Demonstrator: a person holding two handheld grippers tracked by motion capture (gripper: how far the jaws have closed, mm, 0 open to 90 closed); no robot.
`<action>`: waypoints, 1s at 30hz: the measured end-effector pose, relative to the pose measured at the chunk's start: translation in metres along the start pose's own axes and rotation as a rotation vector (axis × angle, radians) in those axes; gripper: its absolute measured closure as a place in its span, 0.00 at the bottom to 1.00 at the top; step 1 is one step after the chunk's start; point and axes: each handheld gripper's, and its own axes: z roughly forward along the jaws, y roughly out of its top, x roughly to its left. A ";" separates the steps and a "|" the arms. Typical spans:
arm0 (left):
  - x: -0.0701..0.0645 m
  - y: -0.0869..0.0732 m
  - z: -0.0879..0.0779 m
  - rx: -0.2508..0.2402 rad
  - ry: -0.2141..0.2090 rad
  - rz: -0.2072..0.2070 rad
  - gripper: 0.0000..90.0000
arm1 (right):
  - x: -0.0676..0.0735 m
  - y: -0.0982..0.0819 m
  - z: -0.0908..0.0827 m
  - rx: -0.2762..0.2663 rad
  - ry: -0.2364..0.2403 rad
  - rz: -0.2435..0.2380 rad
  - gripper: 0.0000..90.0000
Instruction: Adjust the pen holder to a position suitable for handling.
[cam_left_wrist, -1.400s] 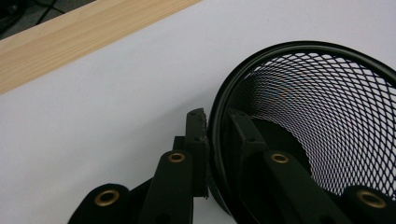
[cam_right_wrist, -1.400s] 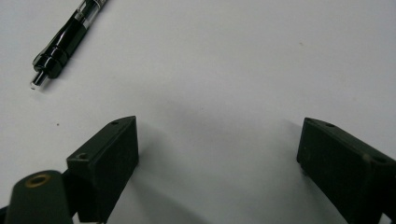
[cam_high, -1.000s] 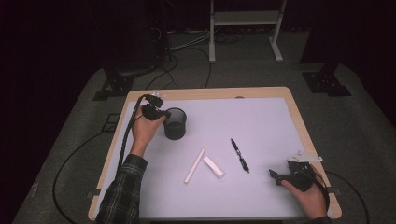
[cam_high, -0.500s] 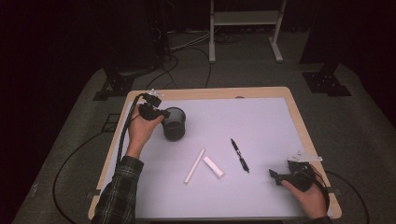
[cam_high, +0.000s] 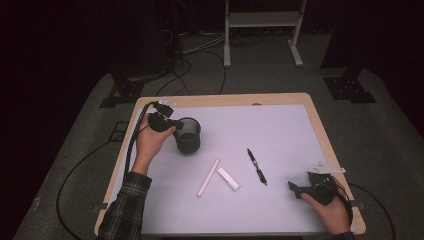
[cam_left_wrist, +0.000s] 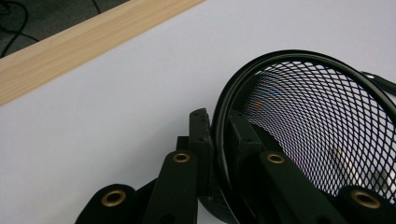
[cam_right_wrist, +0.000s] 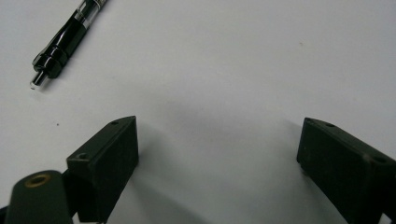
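Left gripper (cam_high: 172, 131) is pinching the mesh cup's (cam_high: 188, 135) rim and tipping it, right gripper (cam_high: 296, 188) is resting spread near the pen (cam_high: 256, 166); next probably standing the cup upright for loading.

Pen (cam_right_wrist: 68, 38) cut off at upper edge beyond left jaw, tip end alone visible. Mesh cup (cam_left_wrist: 322, 135) clipped at right and bottom edges beside closed jaws; contents behind mesh too blurred to make out.
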 end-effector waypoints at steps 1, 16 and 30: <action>-0.001 -0.001 0.000 -0.002 -0.003 -0.002 0.91 | 0.000 0.000 0.000 0.000 0.000 0.000 0.13; -0.022 -0.010 -0.013 -0.011 -0.050 0.025 0.91 | 0.000 0.000 0.000 -0.002 -0.002 -0.006 0.13; -0.043 -0.017 -0.020 -0.003 -0.076 0.069 0.92 | 0.000 0.000 0.000 0.001 0.000 -0.001 0.13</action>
